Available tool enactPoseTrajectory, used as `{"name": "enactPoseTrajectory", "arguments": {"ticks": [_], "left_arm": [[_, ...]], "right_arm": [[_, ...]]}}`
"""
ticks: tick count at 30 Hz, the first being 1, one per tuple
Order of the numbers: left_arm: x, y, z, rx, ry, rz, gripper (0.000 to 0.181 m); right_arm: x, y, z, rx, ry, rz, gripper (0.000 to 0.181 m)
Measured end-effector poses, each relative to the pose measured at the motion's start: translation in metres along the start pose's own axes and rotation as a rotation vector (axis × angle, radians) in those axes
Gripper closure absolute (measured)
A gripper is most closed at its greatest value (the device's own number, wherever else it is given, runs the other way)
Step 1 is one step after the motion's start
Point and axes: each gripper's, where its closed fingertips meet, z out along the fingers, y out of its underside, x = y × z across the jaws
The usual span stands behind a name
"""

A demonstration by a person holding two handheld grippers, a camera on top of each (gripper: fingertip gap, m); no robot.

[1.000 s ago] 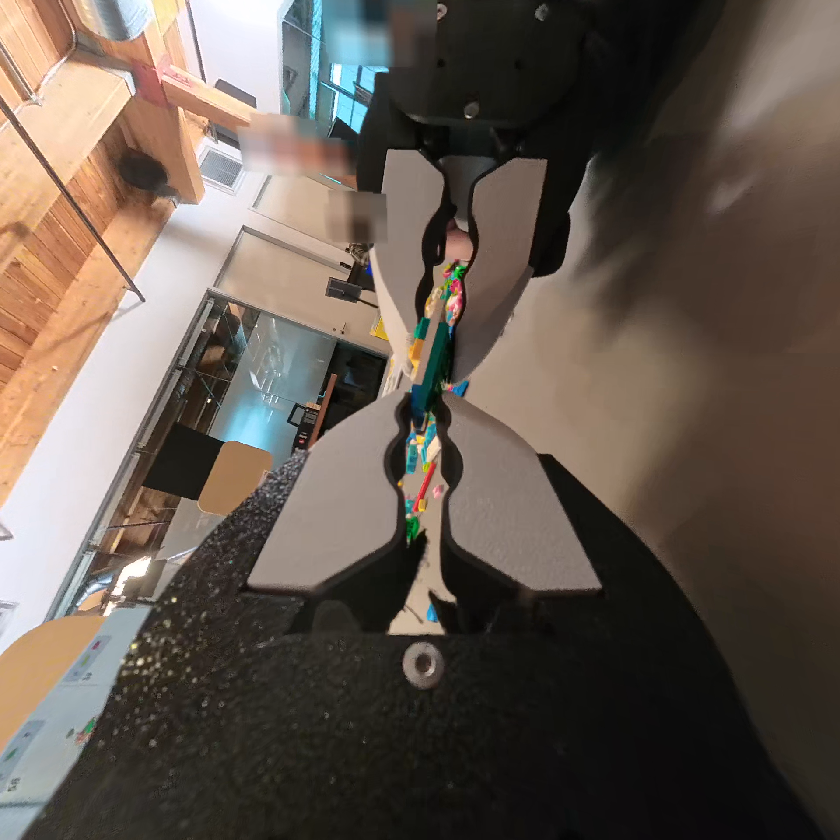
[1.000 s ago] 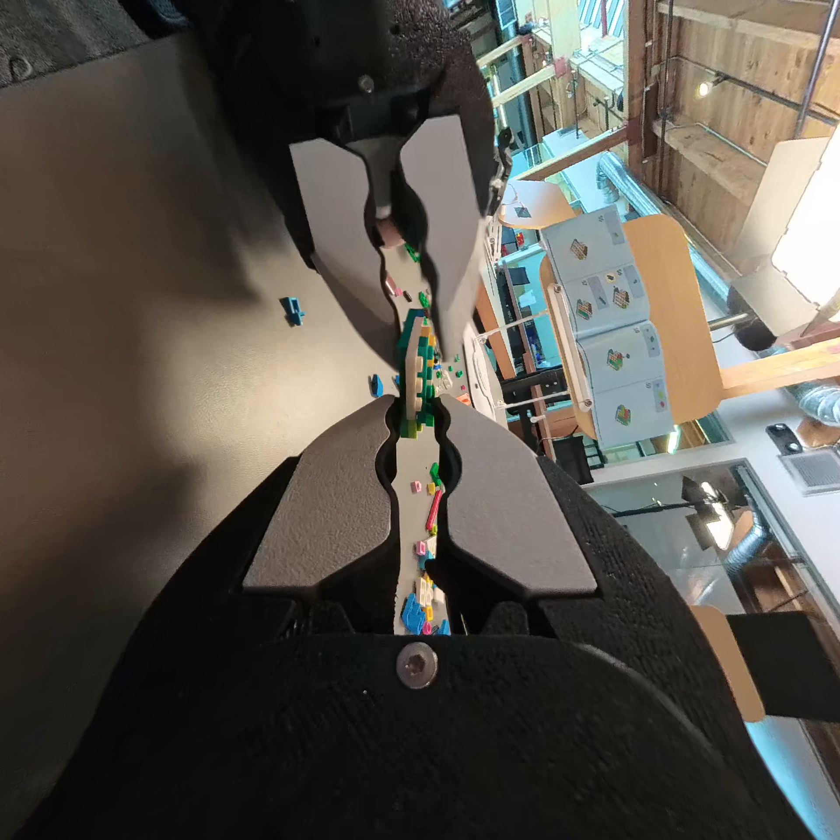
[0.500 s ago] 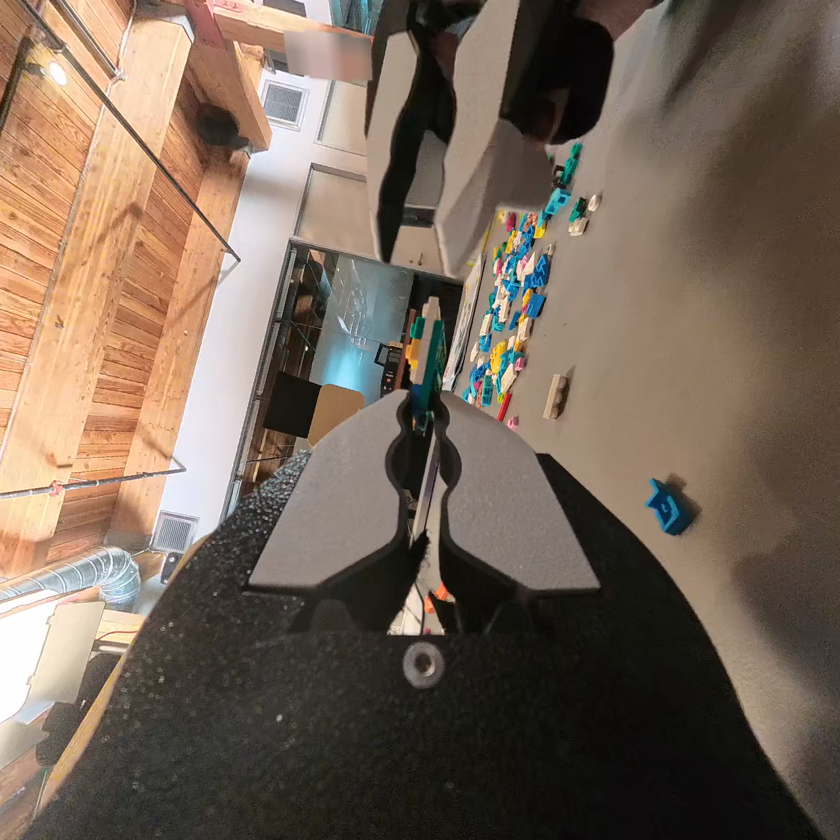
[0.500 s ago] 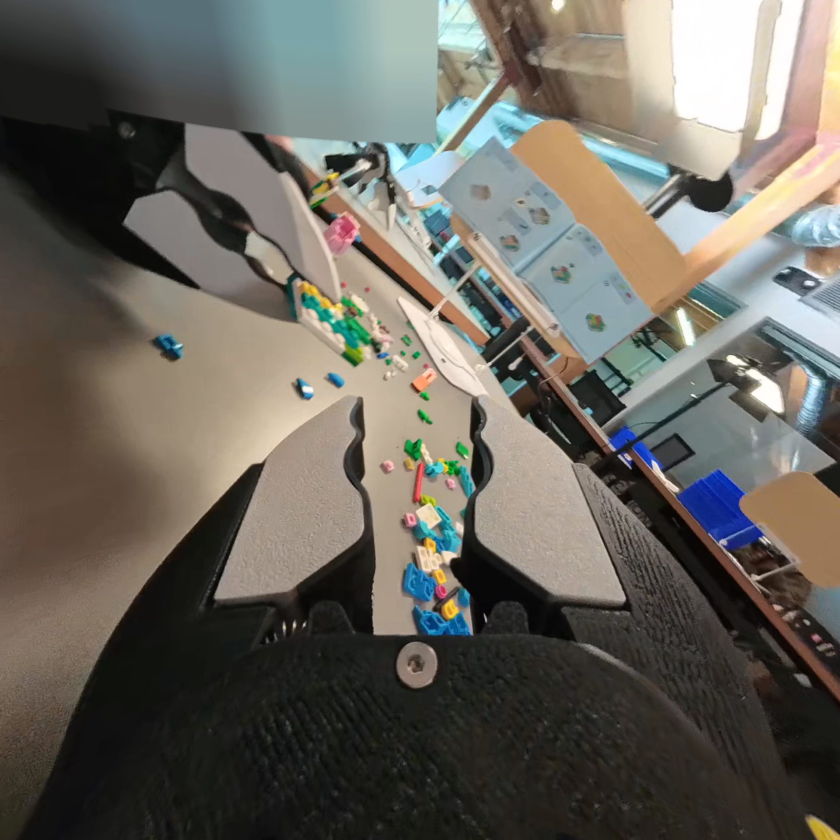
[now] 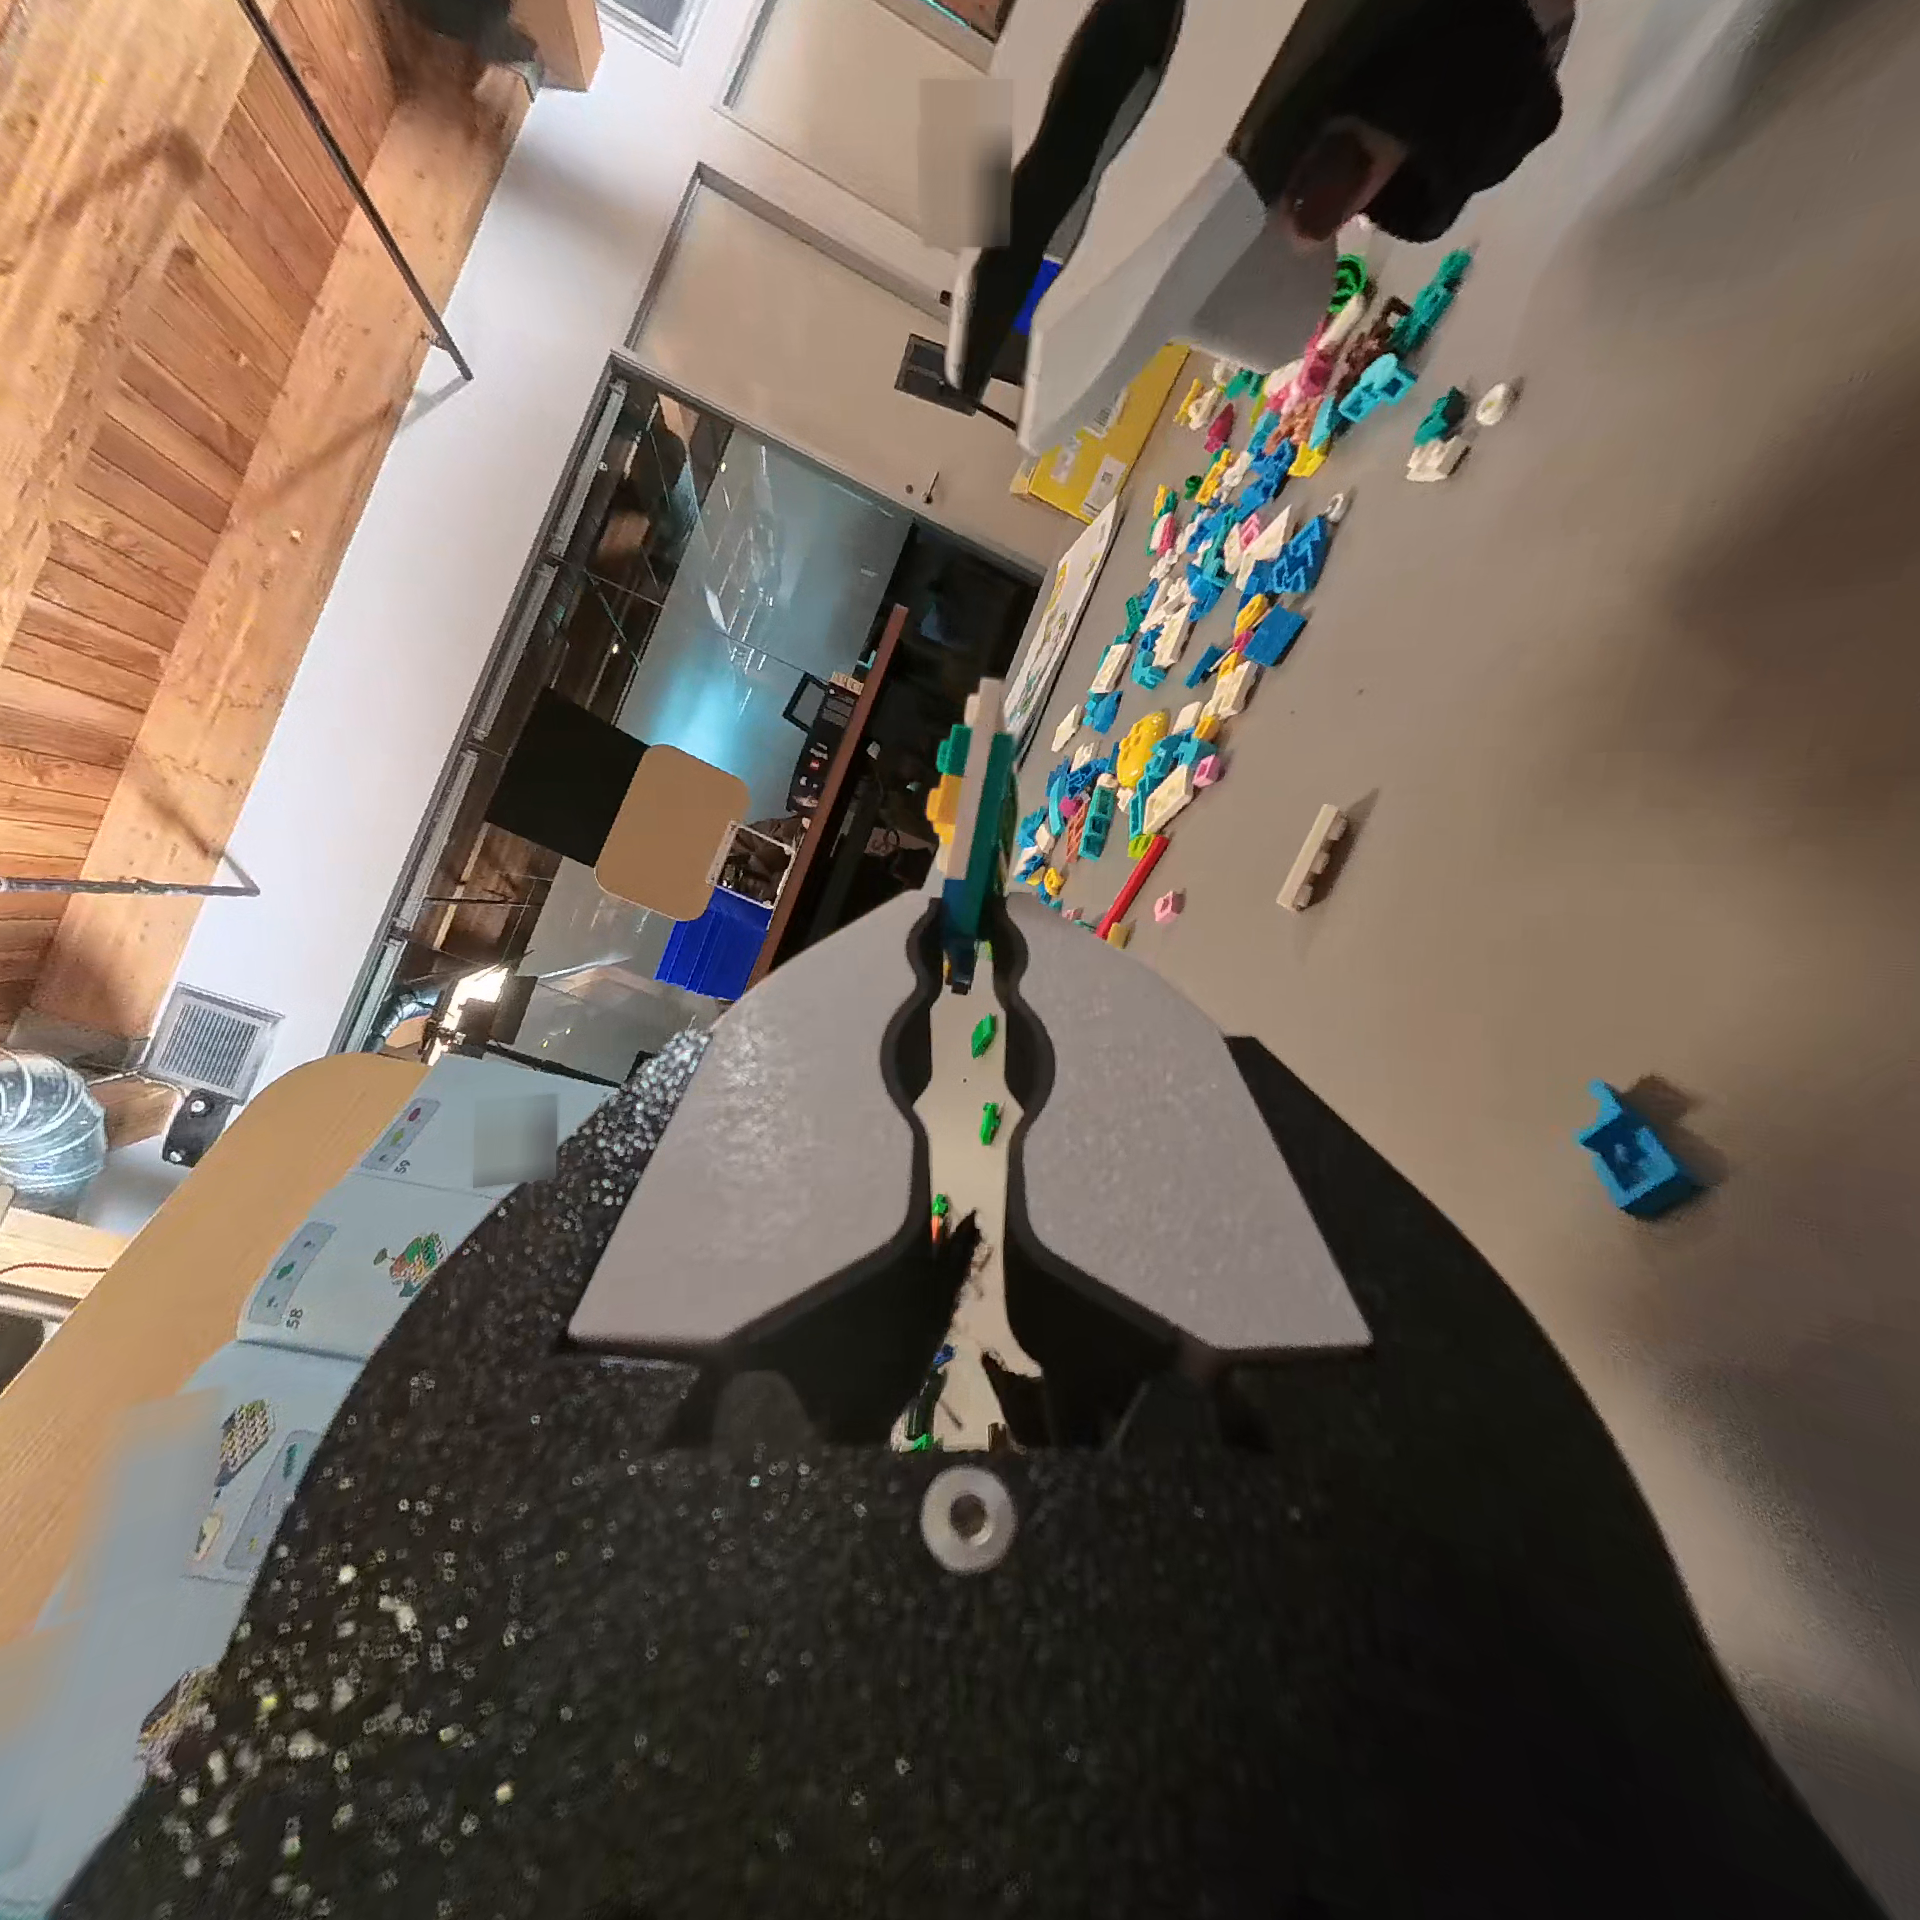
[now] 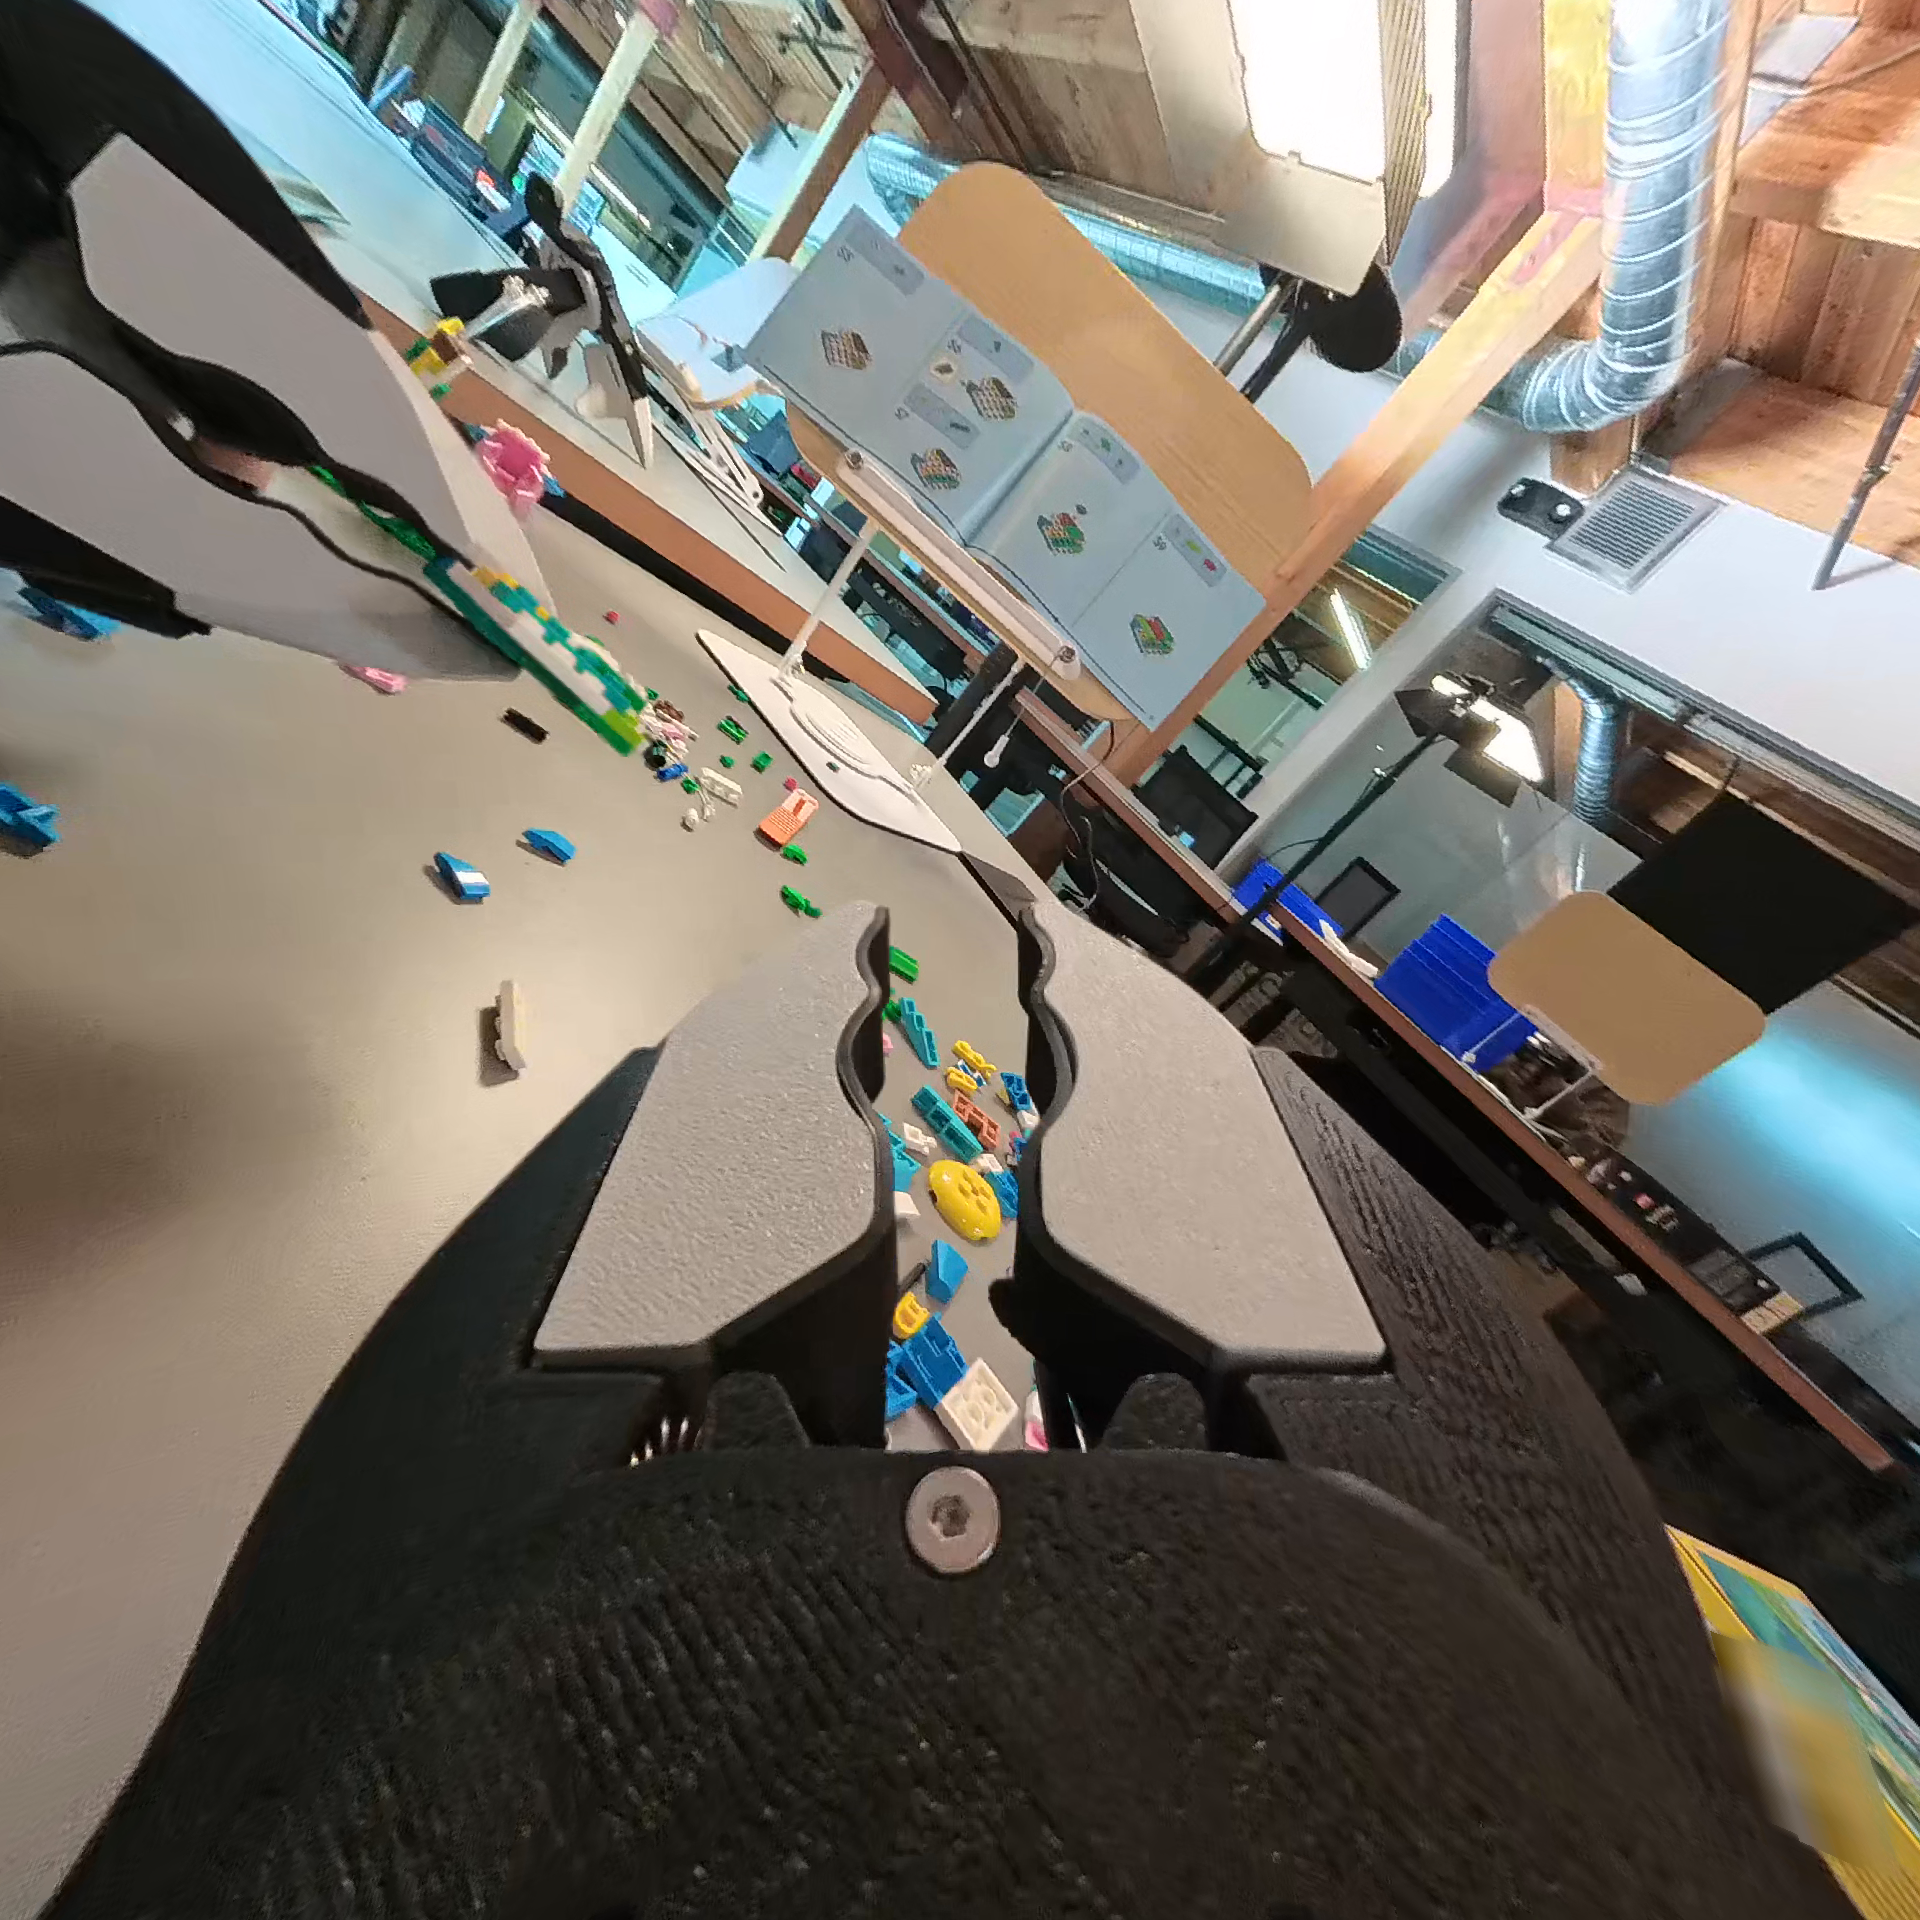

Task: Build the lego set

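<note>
We hold the partly built lego assembly (image 5: 971,821) edge-on in the left gripper (image 5: 964,940), whose fingertips are clamped together on its lower end; the plate stands clear of the grey table (image 5: 1662,727). In the right wrist view the same assembly (image 6: 540,655) shows its green, white and teal studded face.

The right gripper (image 6: 951,935) is empty, its fingers parted with a clear gap between them, and it hangs over the loose-brick pile (image 6: 961,1153). We judge the step in hand to be the selection of the next brick.

Procedure for a clean pick:
- Check the required part against the instruction booklet (image 6: 1039,488) on its stand before we descend.
- Choose a brick that lies apart from its neighbours. The tan plate (image 6: 507,1023) and the blue brick (image 5: 1631,1148) lie well clear of the pile, whereas the yellow round piece (image 6: 964,1195) touches others.
- Align the fingers across the two flat sides of the brick, never across its studs.
- Keep the left grip steady, since the assembly is held by one end only and may pivot under pressing force.
</note>
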Motion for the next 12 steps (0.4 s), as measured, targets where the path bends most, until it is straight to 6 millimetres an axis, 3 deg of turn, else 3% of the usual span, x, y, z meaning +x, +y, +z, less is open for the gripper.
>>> {"name": "enactPoseTrajectory", "arguments": {"ticks": [12], "left_arm": [[0.0041, 0.0037, 0.0029, -0.01, 0.027, -0.004, 0.173]], "right_arm": [[0.0015, 0.0045, 0.0005, -0.02, 0.009, -0.011, 0.167]]}}
